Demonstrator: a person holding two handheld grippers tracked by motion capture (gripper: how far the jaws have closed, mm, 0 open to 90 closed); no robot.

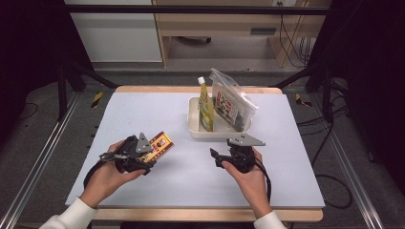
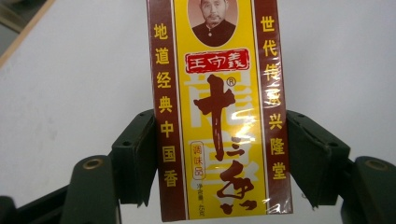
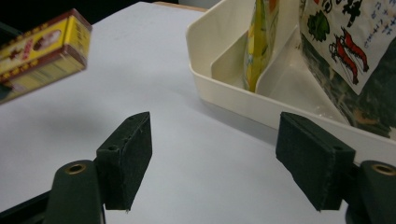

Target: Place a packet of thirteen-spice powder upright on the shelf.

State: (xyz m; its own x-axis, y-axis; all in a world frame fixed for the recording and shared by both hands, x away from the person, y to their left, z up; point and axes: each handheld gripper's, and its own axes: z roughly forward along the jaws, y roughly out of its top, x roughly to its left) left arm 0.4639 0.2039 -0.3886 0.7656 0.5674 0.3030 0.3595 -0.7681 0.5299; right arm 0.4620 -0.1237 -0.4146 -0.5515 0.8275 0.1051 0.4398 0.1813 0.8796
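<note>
Left claw point(image 2: 219, 158) grips spice box point(image 2: 219, 107), its ends cut off.

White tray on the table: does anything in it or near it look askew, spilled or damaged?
Nothing is spilled or damaged. In the white tray, the clear zip bag leans, tilted over the tray's far right side, while the yellow pouch stands nearly upright. The spice box is gripped in the left tongs.
</note>
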